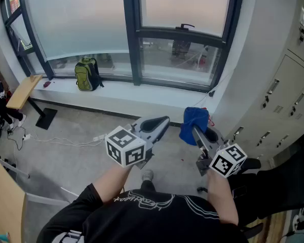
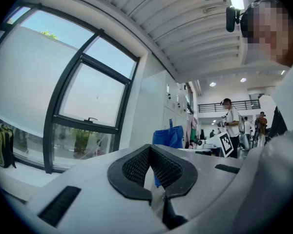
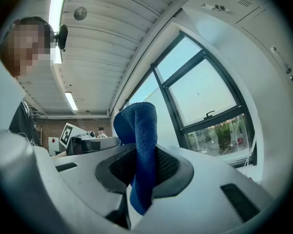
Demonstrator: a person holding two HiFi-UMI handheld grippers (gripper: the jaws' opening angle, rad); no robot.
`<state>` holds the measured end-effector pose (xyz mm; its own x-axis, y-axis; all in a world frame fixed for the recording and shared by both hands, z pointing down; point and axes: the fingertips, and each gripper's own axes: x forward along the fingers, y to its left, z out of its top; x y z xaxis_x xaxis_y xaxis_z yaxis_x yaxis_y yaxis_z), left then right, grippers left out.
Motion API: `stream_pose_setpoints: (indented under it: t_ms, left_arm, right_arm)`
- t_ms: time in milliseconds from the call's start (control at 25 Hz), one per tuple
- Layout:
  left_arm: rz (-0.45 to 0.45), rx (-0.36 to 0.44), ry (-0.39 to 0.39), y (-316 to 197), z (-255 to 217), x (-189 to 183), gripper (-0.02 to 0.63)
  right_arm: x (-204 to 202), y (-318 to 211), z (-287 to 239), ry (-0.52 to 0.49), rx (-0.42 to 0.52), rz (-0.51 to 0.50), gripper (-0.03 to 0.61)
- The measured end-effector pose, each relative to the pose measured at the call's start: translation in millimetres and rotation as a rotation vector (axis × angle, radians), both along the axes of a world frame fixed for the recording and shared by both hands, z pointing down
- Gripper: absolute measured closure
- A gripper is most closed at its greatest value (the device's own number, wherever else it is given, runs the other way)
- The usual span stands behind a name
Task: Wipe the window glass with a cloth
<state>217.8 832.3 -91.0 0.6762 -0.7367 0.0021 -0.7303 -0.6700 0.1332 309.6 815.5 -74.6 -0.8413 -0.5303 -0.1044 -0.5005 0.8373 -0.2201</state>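
Observation:
A blue cloth [image 1: 194, 125] is pinched in my right gripper [image 1: 196, 130], which is shut on it; in the right gripper view the cloth [image 3: 140, 150] sticks up between the black pads. My left gripper [image 1: 164, 120] is shut with nothing in it, its pads [image 2: 136, 167] meeting at the tip. Both grippers are held in the air well short of the window glass [image 1: 182, 52]. The dark-framed window [image 2: 90, 106] with a handle [image 1: 185, 26] lies ahead, and the cloth [image 2: 167, 136] shows to the right of it in the left gripper view.
A green backpack [image 1: 86, 74] stands on the white sill [image 1: 131, 92]. Grey lockers [image 1: 289, 95] line the right wall. A wooden bench [image 1: 23, 91] sits at the far left, with cables [image 1: 66, 140] on the floor. People stand in the background [image 2: 231, 123].

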Motion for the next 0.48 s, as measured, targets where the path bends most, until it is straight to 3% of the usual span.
stream_pose_setpoints:
  t_ms: [480]
  left_arm:
    - [0.004,-0.003,-0.001,-4.4,-3.1,3.2,0.607]
  right_arm:
    - [4.0,-6.6,-4.9,-0.009,0.018,0.026,0.515]
